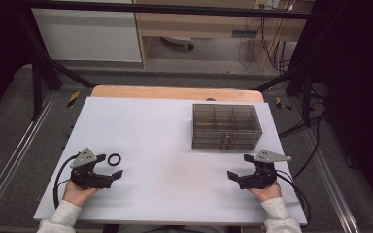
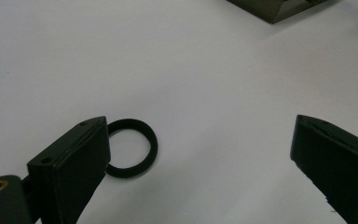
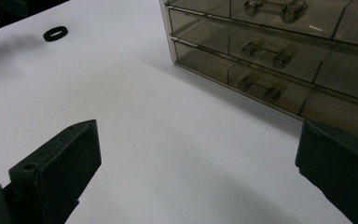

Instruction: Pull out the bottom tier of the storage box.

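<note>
- Our left gripper [image 1: 110, 167] rests near the left front of the table, its jaws spread wide and grasping nothing; the black rubber ring [image 1: 114, 158] lies flat on the white tabletop [image 1: 165, 145] just beside the far jaw.
- In the left gripper view the ring [image 2: 132, 147] sits against the left jaw's tip, part of its rim hidden behind that jaw; we cannot tell whether they touch.
- Our right gripper [image 1: 240, 167] rests near the right front, jaws likewise released and empty.
- The right gripper view shows us what the high view blurs: the smoky clear drawer cabinet [image 3: 279, 51] has stacked drawers with barbell-shaped handles, its right side cut off by the frame.
- From above, the cabinet [image 1: 226, 126] stands at the far right, well apart from the ring.
- The ring [image 3: 55, 33] appears small and far off in the right gripper view.
</note>
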